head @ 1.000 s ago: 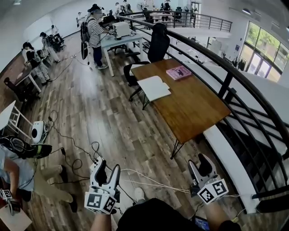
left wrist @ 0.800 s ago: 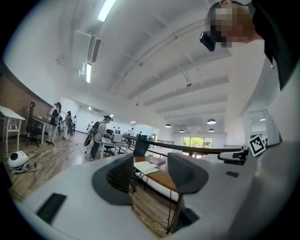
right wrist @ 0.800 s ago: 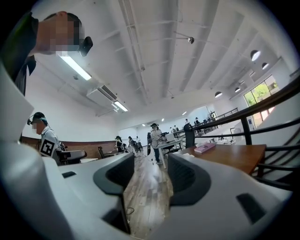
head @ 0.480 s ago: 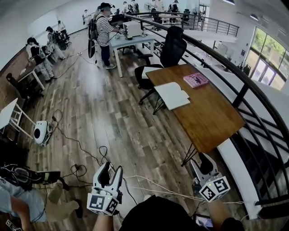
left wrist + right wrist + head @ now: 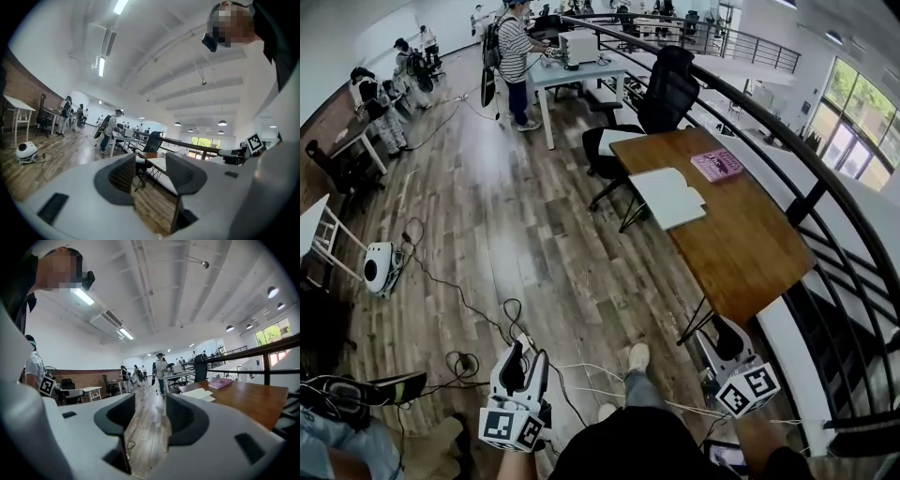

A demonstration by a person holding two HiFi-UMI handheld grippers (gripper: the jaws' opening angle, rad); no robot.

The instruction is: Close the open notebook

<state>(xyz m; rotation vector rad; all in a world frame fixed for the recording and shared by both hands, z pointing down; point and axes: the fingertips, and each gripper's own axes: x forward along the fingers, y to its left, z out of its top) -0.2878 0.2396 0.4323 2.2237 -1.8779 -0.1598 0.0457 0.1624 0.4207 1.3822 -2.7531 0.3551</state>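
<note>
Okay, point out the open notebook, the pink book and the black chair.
open notebook [image 5: 671, 197], head view, centre of its pages
pink book [image 5: 718, 165], head view, middle of cover
black chair [image 5: 668, 89], head view, backrest

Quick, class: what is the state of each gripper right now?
Left gripper: open, jaws closing, nothing between them.
Right gripper: open, empty.

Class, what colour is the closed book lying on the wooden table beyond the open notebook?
The book is pink; the head view shows it best.

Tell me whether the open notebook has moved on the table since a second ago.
No. The notebook still lies at the table's left edge, near the pink book.
</note>
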